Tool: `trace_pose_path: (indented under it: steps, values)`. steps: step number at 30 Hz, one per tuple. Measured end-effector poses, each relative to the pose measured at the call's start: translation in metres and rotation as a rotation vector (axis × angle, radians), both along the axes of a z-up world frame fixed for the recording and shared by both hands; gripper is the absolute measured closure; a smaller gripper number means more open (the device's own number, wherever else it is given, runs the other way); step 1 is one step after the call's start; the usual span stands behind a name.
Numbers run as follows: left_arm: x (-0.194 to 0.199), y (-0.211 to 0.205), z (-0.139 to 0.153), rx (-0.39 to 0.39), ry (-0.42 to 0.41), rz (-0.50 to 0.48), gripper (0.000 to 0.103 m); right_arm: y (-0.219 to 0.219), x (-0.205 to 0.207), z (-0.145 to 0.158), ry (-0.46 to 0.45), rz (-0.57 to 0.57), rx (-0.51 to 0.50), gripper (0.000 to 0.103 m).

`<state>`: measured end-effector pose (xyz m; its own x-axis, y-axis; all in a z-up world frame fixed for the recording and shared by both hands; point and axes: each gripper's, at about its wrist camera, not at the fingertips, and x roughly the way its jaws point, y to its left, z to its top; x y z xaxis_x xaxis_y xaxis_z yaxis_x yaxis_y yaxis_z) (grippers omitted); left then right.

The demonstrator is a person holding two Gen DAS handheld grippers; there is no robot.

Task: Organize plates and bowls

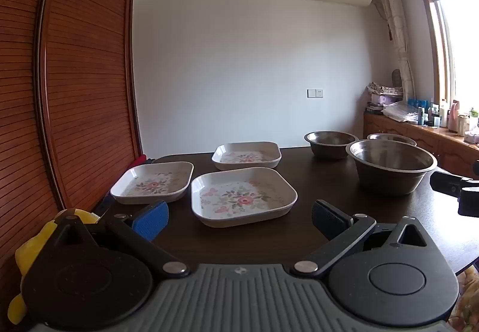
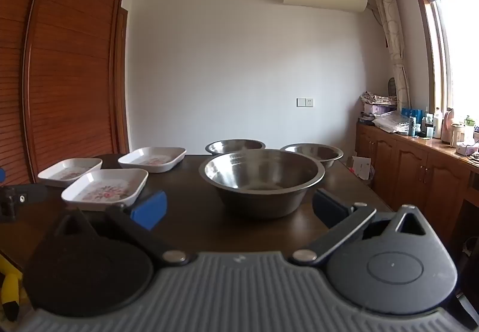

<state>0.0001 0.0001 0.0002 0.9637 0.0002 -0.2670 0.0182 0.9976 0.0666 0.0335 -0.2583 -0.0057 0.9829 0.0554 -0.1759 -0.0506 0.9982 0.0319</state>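
Observation:
Three square floral plates lie apart on the dark table (image 1: 314, 182): a near one (image 1: 244, 195), a left one (image 1: 152, 182) and a far one (image 1: 247, 154). Three steel bowls stand apart to the right: a large near one (image 1: 392, 166) and two behind (image 1: 330, 143) (image 1: 390, 138). My left gripper (image 1: 239, 216) is open and empty, just short of the near plate. In the right wrist view my right gripper (image 2: 239, 207) is open and empty, facing the large bowl (image 2: 262, 180); the plates (image 2: 104, 188) lie to its left.
A wooden louvred wardrobe (image 1: 74, 77) stands against the table's left side. A low wooden cabinet (image 2: 419, 170) with bottles runs under the window on the right. A yellow object (image 1: 30, 254) sits beside my left gripper.

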Motion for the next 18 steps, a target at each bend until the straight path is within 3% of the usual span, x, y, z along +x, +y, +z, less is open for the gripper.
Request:
trace_pose_path:
  steps: [18]
  values:
    - [-0.0037, 0.0020, 0.0070, 0.001, -0.008, 0.000, 0.000, -0.0012, 0.0009, -0.0006, -0.004, -0.001, 0.005, 0.000]
